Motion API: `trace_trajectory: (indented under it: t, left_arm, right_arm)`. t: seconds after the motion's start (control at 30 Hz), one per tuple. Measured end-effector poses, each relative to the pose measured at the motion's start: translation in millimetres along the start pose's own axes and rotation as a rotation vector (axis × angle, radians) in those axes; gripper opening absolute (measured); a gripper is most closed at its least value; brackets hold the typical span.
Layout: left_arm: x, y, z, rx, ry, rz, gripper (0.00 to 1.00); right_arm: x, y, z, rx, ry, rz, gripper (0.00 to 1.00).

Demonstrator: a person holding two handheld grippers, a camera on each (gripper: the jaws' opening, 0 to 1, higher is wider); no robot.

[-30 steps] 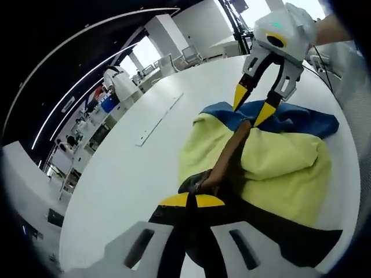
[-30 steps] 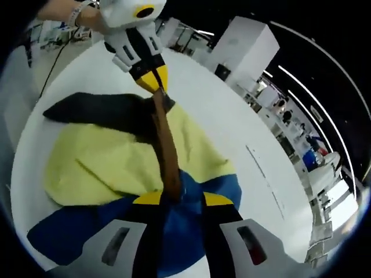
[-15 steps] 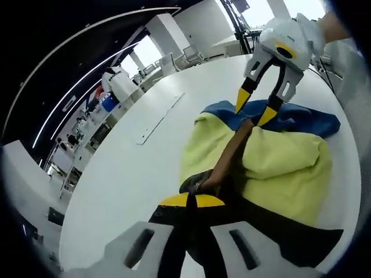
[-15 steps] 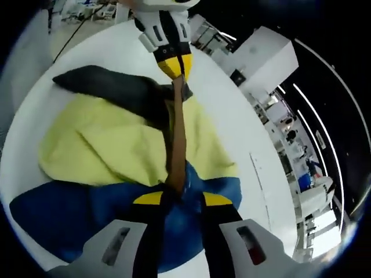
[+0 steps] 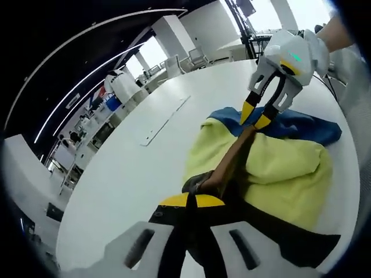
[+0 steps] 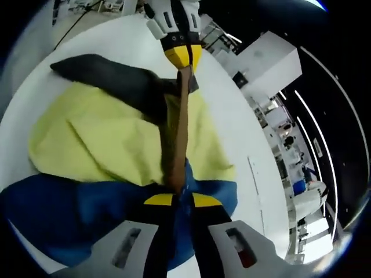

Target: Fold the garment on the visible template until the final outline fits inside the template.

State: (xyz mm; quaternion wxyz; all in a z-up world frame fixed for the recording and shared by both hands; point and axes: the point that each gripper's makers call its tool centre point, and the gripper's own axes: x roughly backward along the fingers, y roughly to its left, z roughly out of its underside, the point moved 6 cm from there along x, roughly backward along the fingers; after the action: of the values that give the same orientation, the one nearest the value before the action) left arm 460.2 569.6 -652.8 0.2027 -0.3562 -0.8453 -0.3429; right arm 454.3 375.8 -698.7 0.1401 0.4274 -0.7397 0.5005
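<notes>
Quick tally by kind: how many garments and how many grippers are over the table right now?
Garment (yellow, blue, black, with a brown band): 1
Grippers: 2, the left gripper and the right gripper, each shut on the garment's brown band
White table: 1
Total: 4

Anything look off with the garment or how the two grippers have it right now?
Nothing looks damaged. The garment lies bunched rather than flat on the white table, its yellow, blue and black panels heaped. The left gripper and the right gripper each pinch one end of its brown edge strip, stretched taut between them.
</notes>
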Motion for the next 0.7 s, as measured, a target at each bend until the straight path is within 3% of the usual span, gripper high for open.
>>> trace_trajectory:
  t: [0.43,0.7]
  left_arm:
    - [1.8,1.6,-1.2,-0.003,0.007,-0.012,0.00]
    - [9.3,7.4,-7.9,0.022,0.002,-0.005,0.00]
  right_arm:
    - [14.1,-17.6,-1.9,-0.033,-0.028,0.041,0.02]
    - [32.9,-34.3,-9.4,-0.186,-0.098,0.041,0.01]
